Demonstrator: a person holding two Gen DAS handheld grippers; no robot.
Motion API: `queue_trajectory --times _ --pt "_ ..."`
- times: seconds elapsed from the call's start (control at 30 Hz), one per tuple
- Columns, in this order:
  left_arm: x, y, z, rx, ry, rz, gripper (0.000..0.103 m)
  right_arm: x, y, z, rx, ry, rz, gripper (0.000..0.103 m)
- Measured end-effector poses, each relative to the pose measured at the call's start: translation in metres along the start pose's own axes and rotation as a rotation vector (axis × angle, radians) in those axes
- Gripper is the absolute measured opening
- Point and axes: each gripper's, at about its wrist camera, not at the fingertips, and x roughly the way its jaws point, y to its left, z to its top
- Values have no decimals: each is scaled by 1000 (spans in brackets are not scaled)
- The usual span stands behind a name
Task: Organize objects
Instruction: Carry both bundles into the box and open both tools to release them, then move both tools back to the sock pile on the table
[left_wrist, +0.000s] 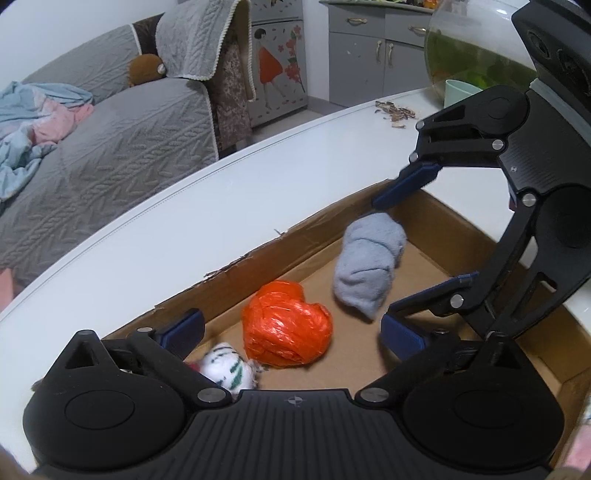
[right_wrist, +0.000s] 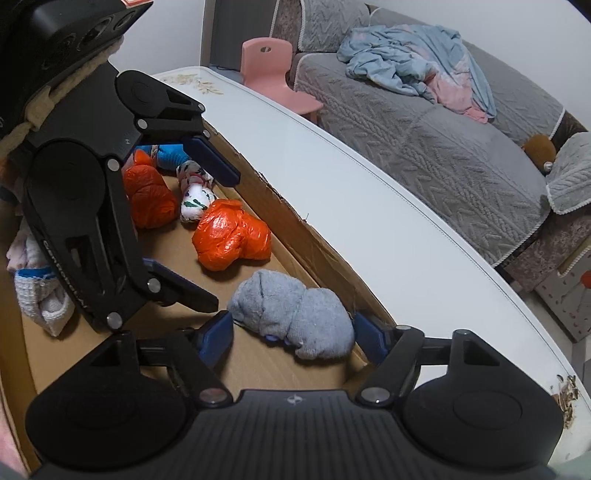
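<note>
Right claw (right_wrist: 291, 332) spread wide, grey sock bundle (right_wrist: 295, 314) between fingers inside cardboard box (right_wrist: 295, 229); contact unclear. Left claw (left_wrist: 291, 328) wide, empty; orange bag (left_wrist: 288, 325) ahead; striped sock (left_wrist: 225, 369) partly hidden.

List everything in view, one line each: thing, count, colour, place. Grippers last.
cardboard box: 1, brown, on the table, open top.
grey sock bundle: 1, grey, in the box by its wall, between the right gripper's fingers.
orange plastic bundles: 2, orange, on the box floor.
white patterned bundle: 1, white with green marks, between the orange ones.
blue item: 1, blue, far end of box, partly hidden.
white cloths: pale, count unclear, behind the left gripper.
table: 1, white.
fishbowl: 1, clear, greenish water, on table.
cup: 1, pale green, beside bowl.
sofa: 1, grey.
left gripper: open, over the box.
right gripper: open around the sock.
</note>
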Motion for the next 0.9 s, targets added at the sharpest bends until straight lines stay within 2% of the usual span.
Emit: queue_trajectory --times 0.13,0.37,0.57,0.63,0.9 --pt "-10 -4 1 -53 18 51 103 -9 2 1 29 8 -23 77" --pt "-40 -15 4 -148 -24 115 103 -18 5 0 115 33 -100 83" --pt "-65 -21 -1 -227 -49 233 103 -31 19 -2 181 44 -134 84" --pt "-74 -22 -6 -257 -56 279 103 -35 24 -1 202 41 -144 85" --pt "-116 -27 -33 -375 -65 335 103 -61 45 -5 305 29 -188 87"
